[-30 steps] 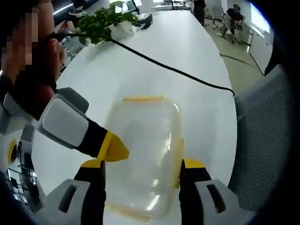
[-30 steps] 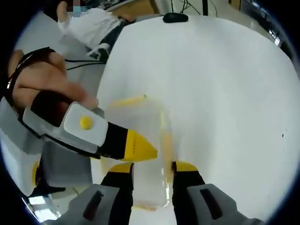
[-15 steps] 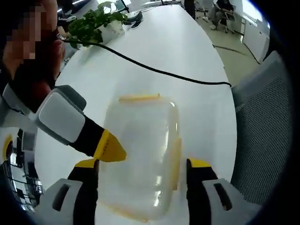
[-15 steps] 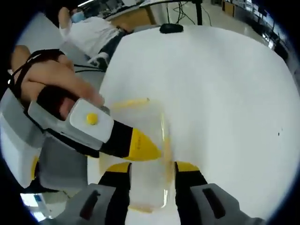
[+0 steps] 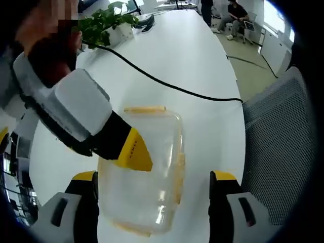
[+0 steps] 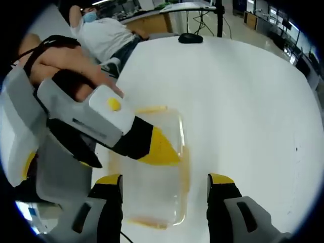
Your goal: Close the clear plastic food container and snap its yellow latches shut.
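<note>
Lengthwise, container [image 5: 144,172] runs away between spread jaws.

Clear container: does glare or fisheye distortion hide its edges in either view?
Left gripper view: the clear container carries small bright glints on its lid, edges traceable by the yellow latches; the table bows near the rim. Right gripper view: the container nearly melts into the white table, the other gripper's jaw covering part.

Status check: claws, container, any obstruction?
Left claw open, right claw open, both straddling clear plastic food container. Lid on. Black cable behind it, clear of work.
</note>
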Demonstrator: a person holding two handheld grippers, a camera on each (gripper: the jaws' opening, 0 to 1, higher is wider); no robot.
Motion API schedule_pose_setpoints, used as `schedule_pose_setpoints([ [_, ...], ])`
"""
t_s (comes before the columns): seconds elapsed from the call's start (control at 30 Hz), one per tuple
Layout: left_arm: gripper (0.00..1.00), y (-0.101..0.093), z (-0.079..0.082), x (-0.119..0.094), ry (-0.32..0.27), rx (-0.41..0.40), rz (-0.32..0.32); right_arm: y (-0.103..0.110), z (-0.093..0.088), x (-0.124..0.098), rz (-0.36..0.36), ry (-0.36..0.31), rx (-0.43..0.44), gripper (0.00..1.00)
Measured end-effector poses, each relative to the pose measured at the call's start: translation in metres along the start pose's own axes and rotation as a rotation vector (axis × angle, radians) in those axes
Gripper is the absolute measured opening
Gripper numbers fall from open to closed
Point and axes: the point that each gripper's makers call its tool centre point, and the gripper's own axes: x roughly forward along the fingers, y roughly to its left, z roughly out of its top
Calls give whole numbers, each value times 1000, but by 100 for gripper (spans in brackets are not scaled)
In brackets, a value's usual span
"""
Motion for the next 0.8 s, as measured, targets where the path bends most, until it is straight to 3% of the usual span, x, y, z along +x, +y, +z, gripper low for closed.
schedule_pose_setpoints([
  [0.07,90,-2,0,-6,-7,-12,-30,1,-4,-5,-13,-23,-23,64],
  [0.13,91,-11,-3,-9,-12,-89,-112,-1,-13,-8,-49,-3,-36,66],
  [0.2,90,-5,-10,-14,0,-159,-128,0,-18,-10,-72,0,-47,69],
  [0.33,89,14,-21,-17,15,-121,-103,8,-24,-13,-87,-17,-41,69],
  [0.5,89,13,-28,-19,42,-111,-162,18,-30,-12,-114,3,-68,69],
  [0.8,88,18,-34,-14,58,-86,-202,26,-26,-12,-149,-18,-61,69],
])
